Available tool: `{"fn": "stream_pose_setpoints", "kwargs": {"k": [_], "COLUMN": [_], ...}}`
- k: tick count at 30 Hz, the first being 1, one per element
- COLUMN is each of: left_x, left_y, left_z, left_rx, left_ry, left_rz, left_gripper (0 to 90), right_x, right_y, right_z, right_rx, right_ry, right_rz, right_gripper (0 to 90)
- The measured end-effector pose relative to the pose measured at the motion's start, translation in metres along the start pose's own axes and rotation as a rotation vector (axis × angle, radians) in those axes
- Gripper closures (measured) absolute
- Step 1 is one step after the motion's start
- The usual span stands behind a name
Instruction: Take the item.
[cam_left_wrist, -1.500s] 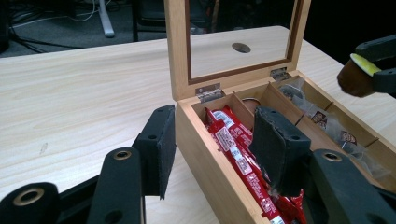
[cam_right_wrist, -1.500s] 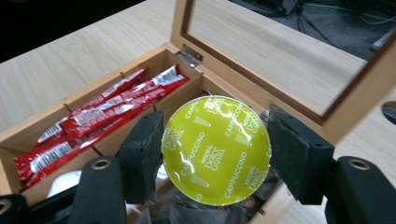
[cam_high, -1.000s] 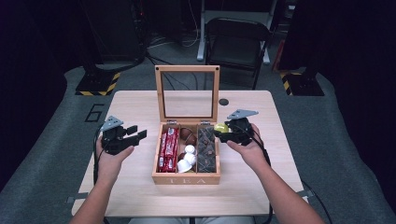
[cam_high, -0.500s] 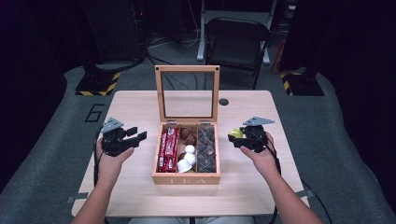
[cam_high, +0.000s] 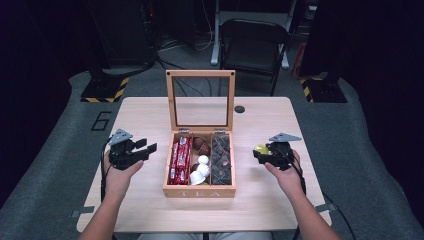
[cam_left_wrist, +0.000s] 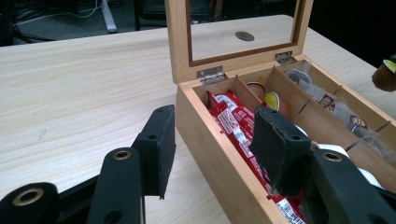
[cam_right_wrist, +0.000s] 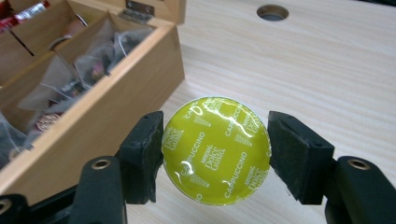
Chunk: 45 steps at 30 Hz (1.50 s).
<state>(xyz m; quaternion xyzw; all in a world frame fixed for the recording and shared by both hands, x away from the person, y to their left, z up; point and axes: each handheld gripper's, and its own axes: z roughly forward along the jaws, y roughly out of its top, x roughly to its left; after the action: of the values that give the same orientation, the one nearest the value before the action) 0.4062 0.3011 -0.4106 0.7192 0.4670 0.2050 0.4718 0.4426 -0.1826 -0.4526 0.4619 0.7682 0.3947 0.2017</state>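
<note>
a wooden tea box (cam_high: 200, 191) sits mid-table with its glass-paned lid (cam_high: 201, 100) standing upright at the back. the left compartment holds red sachets (cam_high: 179, 159), the middle one white and brown capsules (cam_high: 201, 165), the right one dark tea bags (cam_high: 220, 160).

the right gripper (cam_high: 267, 154) is to the right of the box, clear of its wall, over bare table (cam_high: 150, 115). its jaws are clamped on a coffee capsule (cam_right_wrist: 216, 150), the yellow-green foil lid facing the camera and reading "cappuccino"; the box's right wall stands just beside it on that side.

the left gripper (cam_high: 134, 152) is held left of the box, jaws spread wide with nothing between them. in the left gripper view the near corner of the box sits right in front of the gap, one pad (cam_left_wrist: 279, 149) overlapping the red sachets.

a round hole (cam_high: 239, 109) is in the tabletop behind the lid. a folding chair (cam_high: 254, 47) stands beyond the table.
</note>
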Motion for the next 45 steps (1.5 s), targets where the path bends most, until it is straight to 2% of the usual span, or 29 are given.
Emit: {"fn": "stream_pose_setpoints", "kwargs": {"k": [7,10,11,14,16,25,28,29,39,45], "left_x": [0.0,-0.001,-0.001,-0.001,-0.001,-0.001,0.0,0.001,0.001,0.001], "left_y": [-0.002,-0.003,-0.003,-0.004,-0.005,-0.009,-0.009,-0.009,-0.01,-0.011], "left_z": [0.0,-0.001,-0.001,-0.002,-0.002,-0.003,-0.004,-0.005,-0.005,-0.005], "left_rx": [0.007,0.0,-0.003,-0.003,0.007,0.006,0.001,0.004,0.004,0.005], "left_ry": [-0.002,-0.004,-0.003,-0.004,-0.008,-0.008,-0.004,-0.006,-0.005,-0.006], "left_rz": [-0.001,-0.005,-0.007,-0.011,-0.007,-0.009,-0.014,-0.013,-0.017,-0.015], "left_gripper": [49.3,49.2,49.2,49.0,49.0,49.0,49.0,49.0,48.8,48.8], "right_x": [-0.008,-0.012,-0.013,-0.016,-0.018,-0.025,-0.027,-0.028,-0.024,-0.024], "right_y": [-0.013,-0.018,-0.019,-0.024,-0.028,-0.039,-0.042,-0.043,-0.043,-0.044], "right_z": [0.004,0.007,0.008,0.01,0.01,0.013,0.015,0.015,0.018,0.018], "right_rx": [0.013,0.02,0.021,0.032,0.039,0.069,0.078,0.082,0.079,0.086], "right_ry": [-0.022,-0.043,-0.049,-0.066,-0.069,-0.109,-0.109,-0.111,-0.113,-0.112], "right_rz": [0.048,0.053,0.07,0.066,0.087,0.091,0.112,0.099,0.111,0.098], "right_gripper": [37.3,37.3,37.3,37.3,37.3,37.3,37.2,37.1,36.4,35.6]}}
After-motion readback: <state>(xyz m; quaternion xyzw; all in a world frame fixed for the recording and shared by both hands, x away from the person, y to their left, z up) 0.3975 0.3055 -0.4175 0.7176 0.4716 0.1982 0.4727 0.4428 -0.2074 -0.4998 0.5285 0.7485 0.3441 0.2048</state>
